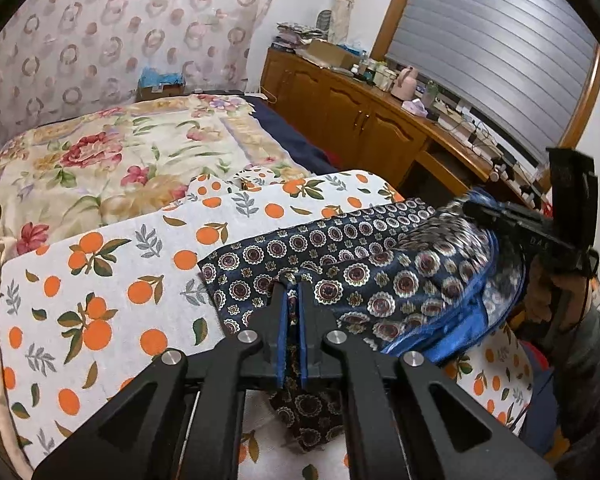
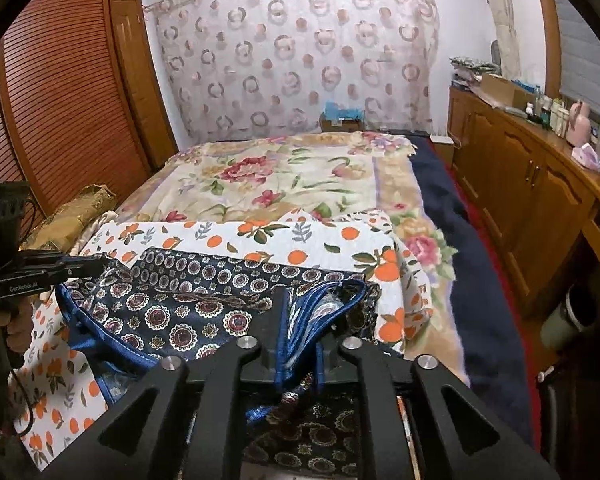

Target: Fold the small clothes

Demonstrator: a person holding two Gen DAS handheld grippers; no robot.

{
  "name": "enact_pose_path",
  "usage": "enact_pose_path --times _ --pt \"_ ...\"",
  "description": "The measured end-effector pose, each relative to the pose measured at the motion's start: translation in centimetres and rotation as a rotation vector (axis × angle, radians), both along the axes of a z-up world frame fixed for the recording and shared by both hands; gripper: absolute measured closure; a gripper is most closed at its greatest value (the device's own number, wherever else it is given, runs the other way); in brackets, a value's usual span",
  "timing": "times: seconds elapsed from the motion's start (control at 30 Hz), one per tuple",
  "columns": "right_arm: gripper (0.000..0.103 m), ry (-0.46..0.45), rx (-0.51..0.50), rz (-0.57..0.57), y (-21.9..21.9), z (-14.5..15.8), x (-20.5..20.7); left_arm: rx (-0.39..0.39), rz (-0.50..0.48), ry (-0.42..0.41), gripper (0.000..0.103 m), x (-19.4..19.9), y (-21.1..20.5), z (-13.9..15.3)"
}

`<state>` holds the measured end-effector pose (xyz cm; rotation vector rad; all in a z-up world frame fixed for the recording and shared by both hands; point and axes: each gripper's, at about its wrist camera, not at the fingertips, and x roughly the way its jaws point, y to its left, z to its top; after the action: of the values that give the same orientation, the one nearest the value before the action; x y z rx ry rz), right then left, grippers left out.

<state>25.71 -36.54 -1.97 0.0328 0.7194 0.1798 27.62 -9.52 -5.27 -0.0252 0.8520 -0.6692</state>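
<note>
- My left claw (image 1: pixel 293 280) stands nearly closed, the dark patterned garment (image 1: pixel 340 264) between its pads.
- My right claw (image 2: pixel 300 300), slightly wider, has the blue-trimmed edge between its pads.
- The garment lies folded on the orange-print cloth (image 1: pixel 100 280) at the bed's near end, likely ready for release.

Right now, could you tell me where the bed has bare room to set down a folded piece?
Free: the orange-print cloth left of the navy patterned garment, and the floral quilt beyond it, toward the curtain. Crowded: the near edge, where the left gripper and right gripper meet the garment.
</note>
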Motion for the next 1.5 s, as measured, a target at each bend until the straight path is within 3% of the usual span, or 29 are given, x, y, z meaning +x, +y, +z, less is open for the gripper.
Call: enact_pose_path --times 0.03,0.1,0.3,0.6,0.77,1.0,1.03,1.07,1.1,1.23,1.5 --pt "0.068 -0.006 -0.008 -0.01 0.0 0.3 -0.2 -0.001 -0.002 -0.005 0.075 0.0 0.0 0.1" --pt "0.063 -0.026 -0.008 -0.018 -0.2 0.7 -0.4 -0.001 0.01 -0.036 0.059 -0.2 0.4 0.5" --pt "0.063 -0.031 -0.047 -0.042 -0.9 1.4 -1.5 0.014 0.008 -0.056 0.028 -0.9 1.5 0.7" --pt "0.063 0.032 -0.085 -0.093 -2.0 0.2 -3.2 0.057 0.035 0.005 0.027 -2.4 4.4 -2.1" --pt "0.063 0.069 -0.058 -0.005 -0.2 0.0 -2.2 0.077 0.033 0.044 0.027 -2.6 4.8 -3.5" --pt "0.064 0.083 -0.02 0.085 1.5 0.0 0.9 0.097 -0.037 0.045 0.027 -2.3 2.0 -3.8" --pt "0.084 0.084 -0.001 0.1 1.5 -0.1 1.4 0.099 -0.049 0.038 0.027 -2.1 1.4 -3.8" --pt "0.096 0.087 0.024 0.112 1.2 -0.2 2.0 0.105 -0.05 0.033 0.027 -1.7 0.9 -3.7" --pt "0.099 0.095 0.047 0.111 1.0 -0.3 2.6 0.107 -0.051 0.025 0.027 -1.4 0.5 -3.6" --pt "0.102 0.055 0.128 0.048 -0.5 0.2 4.0 0.102 -0.043 -0.014 0.027 0.1 -0.8 -2.7" --pt "0.103 0.003 0.068 -0.026 -0.7 0.4 2.1 0.095 0.046 -0.038 0.027 4.6 -0.7 -1.8"
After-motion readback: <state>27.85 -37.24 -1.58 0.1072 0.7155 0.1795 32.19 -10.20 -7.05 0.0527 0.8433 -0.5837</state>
